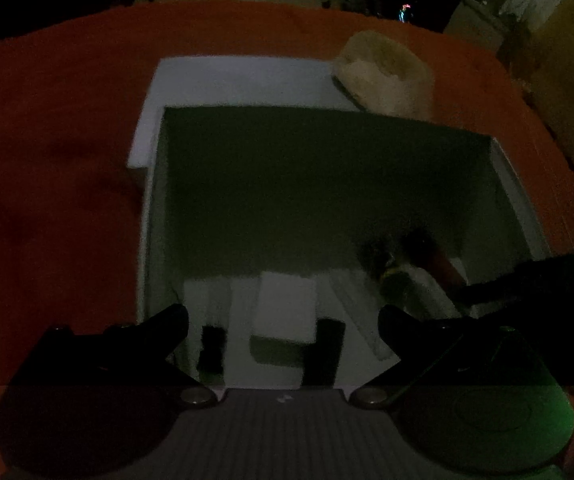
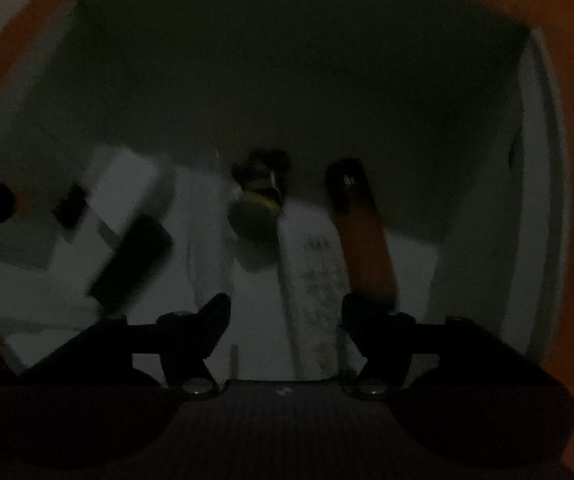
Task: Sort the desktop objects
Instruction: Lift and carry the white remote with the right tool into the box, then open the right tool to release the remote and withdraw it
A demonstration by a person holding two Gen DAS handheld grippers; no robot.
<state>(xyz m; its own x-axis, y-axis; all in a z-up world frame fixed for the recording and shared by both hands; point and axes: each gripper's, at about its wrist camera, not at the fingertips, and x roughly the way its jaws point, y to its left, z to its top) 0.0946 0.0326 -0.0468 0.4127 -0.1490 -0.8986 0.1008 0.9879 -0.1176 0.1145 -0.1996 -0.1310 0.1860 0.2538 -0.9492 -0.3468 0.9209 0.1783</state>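
Note:
A white open box (image 1: 147, 220) stands on an orange table (image 1: 47, 160), in dim light. On its floor lie a long white flat object (image 2: 315, 276), an orange tube (image 2: 367, 248) with a dark end, a round green and yellow thing (image 2: 253, 220), a white block (image 2: 123, 188) and a black block (image 2: 135, 260). My right gripper (image 2: 285, 312) hangs inside the box (image 2: 543, 200), open. The long white object lies below the gap and the pads do not press on it. My left gripper (image 1: 283, 320) is open over the near side of the box, above the white block (image 1: 287, 304), holding nothing.
A beige bag-like container (image 1: 387, 72) sits on the table behind the box at the right. A flat white panel (image 1: 239, 80) lies behind the box. A small black piece (image 1: 211, 344) lies by the white block. Furniture stands beyond the table at the far right.

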